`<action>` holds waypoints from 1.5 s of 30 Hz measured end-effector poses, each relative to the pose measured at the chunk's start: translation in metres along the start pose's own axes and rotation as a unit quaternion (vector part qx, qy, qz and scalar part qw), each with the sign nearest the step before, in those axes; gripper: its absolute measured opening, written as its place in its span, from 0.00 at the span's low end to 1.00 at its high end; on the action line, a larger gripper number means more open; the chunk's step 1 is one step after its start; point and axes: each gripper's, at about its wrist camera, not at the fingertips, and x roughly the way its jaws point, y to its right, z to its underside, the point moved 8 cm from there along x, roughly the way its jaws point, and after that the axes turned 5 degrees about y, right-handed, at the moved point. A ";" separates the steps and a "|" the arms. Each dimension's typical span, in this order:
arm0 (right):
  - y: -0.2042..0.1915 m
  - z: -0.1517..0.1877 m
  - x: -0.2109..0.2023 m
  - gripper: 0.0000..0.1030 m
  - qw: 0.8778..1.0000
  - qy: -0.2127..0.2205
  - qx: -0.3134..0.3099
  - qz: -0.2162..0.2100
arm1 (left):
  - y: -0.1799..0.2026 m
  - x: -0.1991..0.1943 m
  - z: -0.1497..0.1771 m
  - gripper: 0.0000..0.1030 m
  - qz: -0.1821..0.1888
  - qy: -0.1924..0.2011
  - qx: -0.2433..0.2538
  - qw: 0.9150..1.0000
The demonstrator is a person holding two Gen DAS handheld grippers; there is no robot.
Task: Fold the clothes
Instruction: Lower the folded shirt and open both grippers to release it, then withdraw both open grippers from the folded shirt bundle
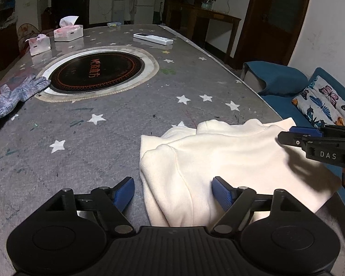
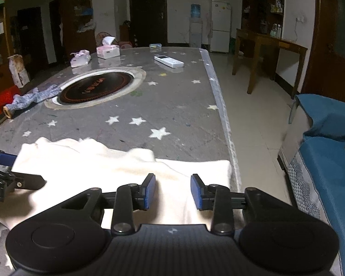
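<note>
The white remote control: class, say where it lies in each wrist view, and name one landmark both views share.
Left wrist view: the white remote control lies at the table's far end, upper centre, right of the tissue box.
Right wrist view: the white remote control lies upper centre, near the table's far right edge.
Shared landmark: the round black cooktop set in the table.

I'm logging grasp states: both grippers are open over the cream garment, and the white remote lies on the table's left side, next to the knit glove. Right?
Not quite. The left gripper and right gripper are indeed open over the cream garment. But the white remote lies toward the table's far right; the knit glove is alone on the left, as the right wrist view shows.
</note>
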 end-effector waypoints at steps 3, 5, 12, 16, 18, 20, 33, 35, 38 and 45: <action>-0.011 -0.004 0.000 0.32 1.000 0.002 -0.003 -0.016 | 0.001 -0.002 0.001 0.77 -0.005 0.005 0.004 1.000; -0.020 -0.006 0.003 0.32 1.000 0.003 -0.008 -0.025 | 0.001 -0.003 0.001 0.78 -0.007 0.007 0.009 1.000; -0.041 -0.005 0.024 0.32 0.999 -0.011 -0.023 -0.040 | -0.002 -0.004 0.001 0.81 -0.009 0.009 0.010 1.000; -0.040 -0.008 0.024 0.32 0.999 -0.010 -0.010 -0.040 | -0.003 -0.006 0.001 0.81 -0.009 0.011 0.010 1.000; -0.044 -0.011 0.020 0.32 0.999 -0.004 -0.012 -0.047 | -0.003 -0.007 0.002 0.83 -0.009 0.012 0.011 1.000; -0.052 -0.015 0.016 0.32 0.998 -0.001 -0.017 -0.063 | -0.003 -0.008 0.002 0.84 -0.011 0.013 0.013 1.000; -0.092 -0.017 0.039 0.33 0.994 -0.027 -0.049 -0.093 | -0.005 -0.015 0.006 0.87 -0.016 0.015 0.022 1.000; -0.094 -0.018 0.040 0.33 0.994 -0.029 -0.053 -0.091 | -0.006 -0.016 0.007 0.88 -0.016 0.015 0.024 0.999; -0.097 -0.020 0.036 0.33 0.994 -0.027 -0.055 -0.095 | -0.006 -0.017 0.007 0.88 -0.017 0.016 0.026 0.999; -0.113 -0.021 0.032 0.33 0.992 -0.026 -0.065 -0.108 | -0.012 -0.027 0.011 0.90 -0.019 0.022 0.027 0.999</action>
